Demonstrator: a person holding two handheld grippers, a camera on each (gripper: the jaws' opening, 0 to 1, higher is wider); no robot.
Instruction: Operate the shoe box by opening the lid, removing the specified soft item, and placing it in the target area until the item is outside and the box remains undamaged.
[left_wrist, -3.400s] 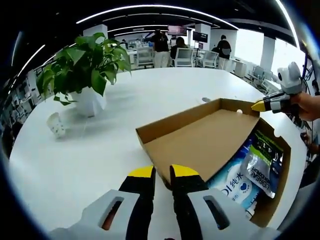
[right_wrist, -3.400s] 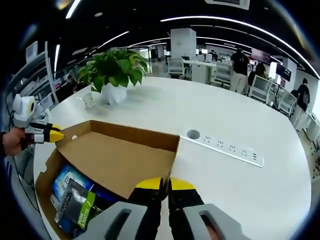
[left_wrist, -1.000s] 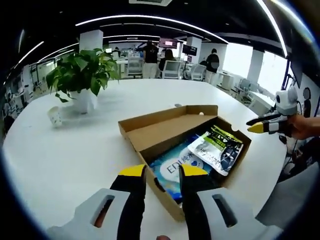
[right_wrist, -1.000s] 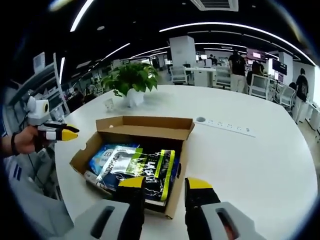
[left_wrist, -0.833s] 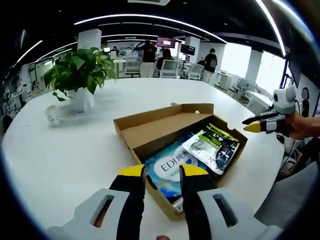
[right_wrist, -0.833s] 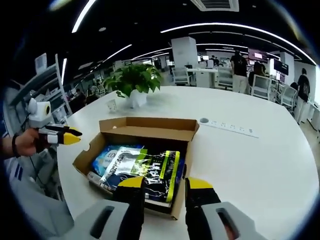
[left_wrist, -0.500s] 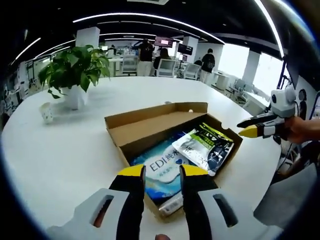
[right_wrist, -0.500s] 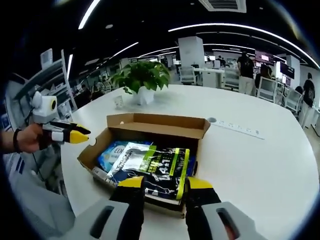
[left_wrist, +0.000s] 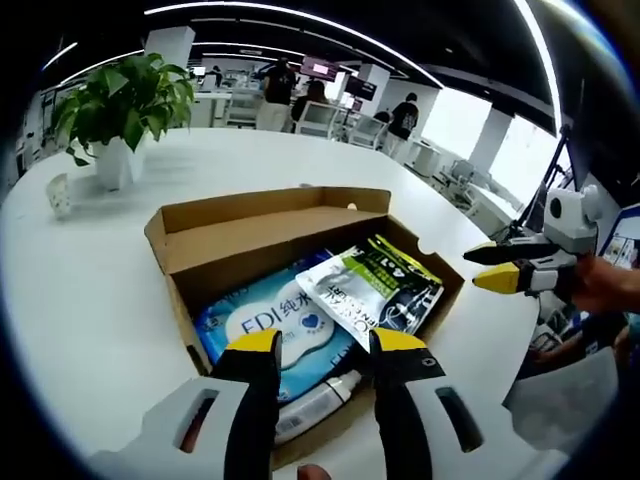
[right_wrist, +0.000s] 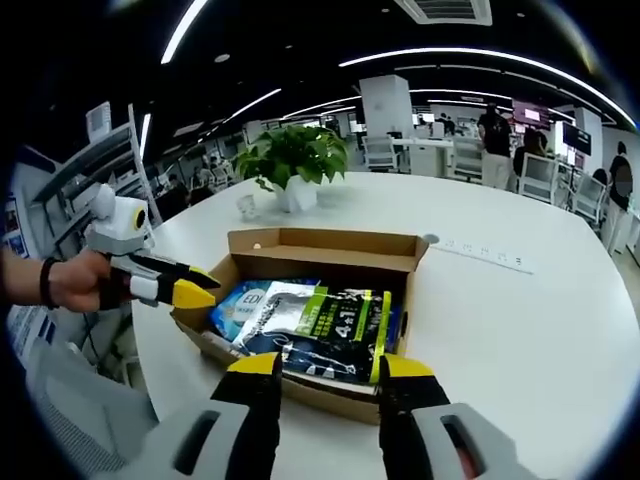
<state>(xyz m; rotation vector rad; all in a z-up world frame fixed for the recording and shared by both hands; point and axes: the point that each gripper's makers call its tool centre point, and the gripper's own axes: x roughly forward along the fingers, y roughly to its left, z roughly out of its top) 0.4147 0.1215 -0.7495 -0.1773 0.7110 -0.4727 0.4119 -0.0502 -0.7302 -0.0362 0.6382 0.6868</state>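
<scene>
A brown cardboard shoe box (left_wrist: 270, 225) stands open on the white table, its lid folded back. Inside lie a blue wipes pack (left_wrist: 265, 325), a black-and-green soft pouch (left_wrist: 375, 290) on top of it, and a white tube (left_wrist: 315, 400). My left gripper (left_wrist: 325, 345) hovers open over the near edge of the box, holding nothing. My right gripper (left_wrist: 483, 266), held by a hand, stands open at the box's right corner. In the right gripper view the box (right_wrist: 330, 243) holds the pouch (right_wrist: 325, 325) and blue pack (right_wrist: 245, 300); my right gripper (right_wrist: 330, 368) is open above the front wall, and my left gripper (right_wrist: 205, 285) is at the left corner.
A potted plant (right_wrist: 295, 155) and a small white cup (right_wrist: 245, 205) stand behind the box. A power strip (right_wrist: 490, 255) is set into the table (right_wrist: 520, 330) to the right. Chairs, desks and people fill the office beyond.
The lid has swung from half over the box to fully back. Both grippers went from shut to open. Both views have come closer to the box.
</scene>
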